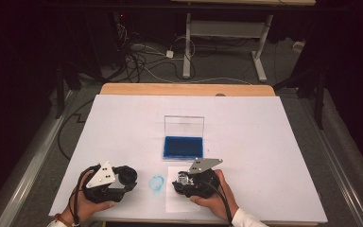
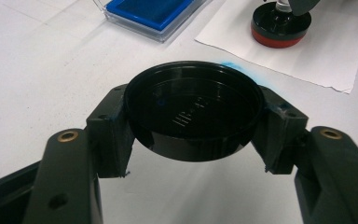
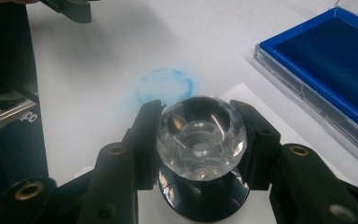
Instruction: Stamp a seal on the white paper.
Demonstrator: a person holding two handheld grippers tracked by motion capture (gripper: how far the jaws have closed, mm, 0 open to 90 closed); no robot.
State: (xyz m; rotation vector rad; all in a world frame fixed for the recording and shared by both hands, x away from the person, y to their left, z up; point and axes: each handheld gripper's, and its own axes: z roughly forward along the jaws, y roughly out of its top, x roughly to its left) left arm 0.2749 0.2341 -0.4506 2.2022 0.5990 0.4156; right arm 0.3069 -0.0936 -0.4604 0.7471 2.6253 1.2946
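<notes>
The desk [image 1: 123, 123] is covered in white, with a blue ink smudge [image 1: 157, 183] near its front edge. Behind the smudge sits an open ink pad [image 1: 183, 146], its clear lid standing upright at the back. A sheet of paper [image 1: 175, 201] lies just in front of the pad, right of the smudge. The left tool [image 2: 193, 126] is closed tight on a round black cap [image 2: 191, 116], held level above the desk, left of the smudge. The right tool [image 3: 200, 144] grips the clear faceted knob [image 3: 200, 137] of a stamp [image 2: 279, 25], whose black base with a red rim rests on the paper.
</notes>
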